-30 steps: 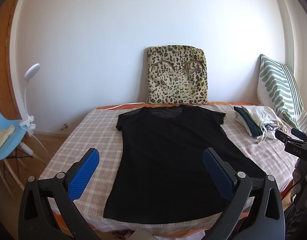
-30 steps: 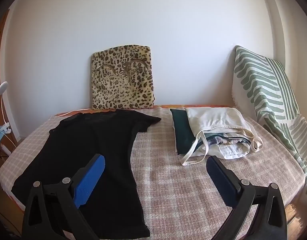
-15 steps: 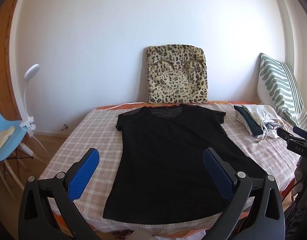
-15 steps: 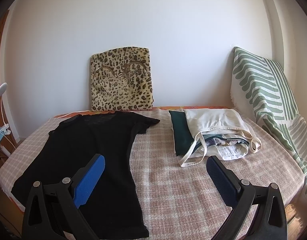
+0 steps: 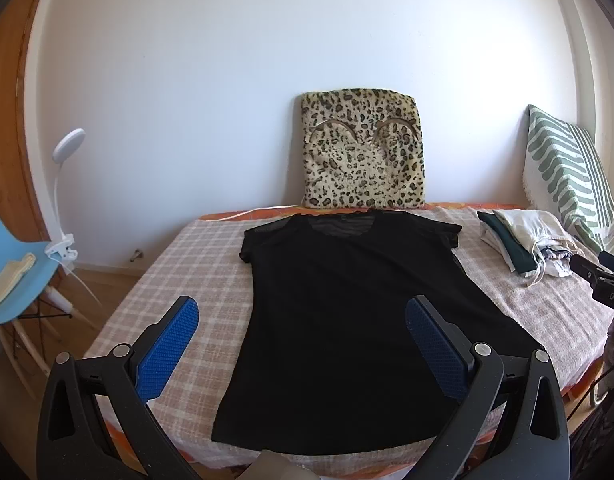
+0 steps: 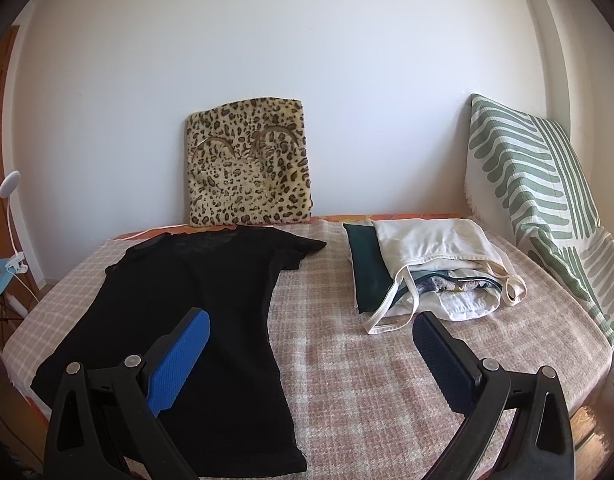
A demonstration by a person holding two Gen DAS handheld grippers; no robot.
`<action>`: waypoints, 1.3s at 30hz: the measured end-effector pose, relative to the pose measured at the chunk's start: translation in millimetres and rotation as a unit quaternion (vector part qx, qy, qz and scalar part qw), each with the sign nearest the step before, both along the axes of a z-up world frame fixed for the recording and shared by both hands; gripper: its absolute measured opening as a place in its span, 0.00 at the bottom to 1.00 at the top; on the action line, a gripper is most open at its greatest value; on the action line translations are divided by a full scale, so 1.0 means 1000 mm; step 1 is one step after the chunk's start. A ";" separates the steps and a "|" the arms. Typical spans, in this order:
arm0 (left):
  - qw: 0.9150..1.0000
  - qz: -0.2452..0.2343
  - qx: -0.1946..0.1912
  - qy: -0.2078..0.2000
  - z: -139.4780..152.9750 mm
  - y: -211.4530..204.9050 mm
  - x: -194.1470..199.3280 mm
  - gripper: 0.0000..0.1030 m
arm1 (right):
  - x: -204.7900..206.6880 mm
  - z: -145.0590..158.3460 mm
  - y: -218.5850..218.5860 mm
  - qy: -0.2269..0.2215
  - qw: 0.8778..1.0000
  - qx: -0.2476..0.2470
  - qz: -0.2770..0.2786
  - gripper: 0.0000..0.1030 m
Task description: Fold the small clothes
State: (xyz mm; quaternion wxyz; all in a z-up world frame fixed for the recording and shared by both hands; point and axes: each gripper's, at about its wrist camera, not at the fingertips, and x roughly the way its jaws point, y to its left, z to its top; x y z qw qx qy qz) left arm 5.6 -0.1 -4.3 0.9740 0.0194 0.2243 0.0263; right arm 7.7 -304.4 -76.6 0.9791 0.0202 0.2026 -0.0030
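A black short-sleeved T-shirt (image 5: 347,312) (image 6: 195,320) lies flat on the checked bedspread (image 5: 195,280) (image 6: 367,380), neck toward the wall and hem at the near edge. My left gripper (image 5: 303,312) hovers open above the shirt's lower half, nothing between its blue pads. My right gripper (image 6: 311,324) is open too, over the bedspread just right of the shirt's hem side; its tip (image 5: 599,272) shows at the far right of the left wrist view. A pile of clothes (image 6: 423,268) (image 5: 523,244), dark green and white pieces, lies at the right.
A leopard-print cushion (image 5: 363,148) (image 6: 247,164) leans on the wall behind the shirt. A green-striped pillow (image 6: 547,200) (image 5: 567,176) stands at the right. Left of the bed are a blue chair (image 5: 15,276) and a white clip lamp (image 5: 63,184).
Both views have shifted only slightly; the right gripper's tip sits a little farther right in the left wrist view. The shirt has not moved.
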 end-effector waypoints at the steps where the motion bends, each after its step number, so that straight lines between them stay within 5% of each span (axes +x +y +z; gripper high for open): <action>1: 1.000 0.000 0.001 0.000 0.000 0.000 0.000 1.00 | -0.001 0.000 0.000 -0.001 1.000 -0.001 0.000 1.00; 39: 1.000 0.001 0.005 0.002 -0.003 0.000 0.000 1.00 | -0.005 0.004 -0.003 -0.003 1.000 0.012 -0.001 1.00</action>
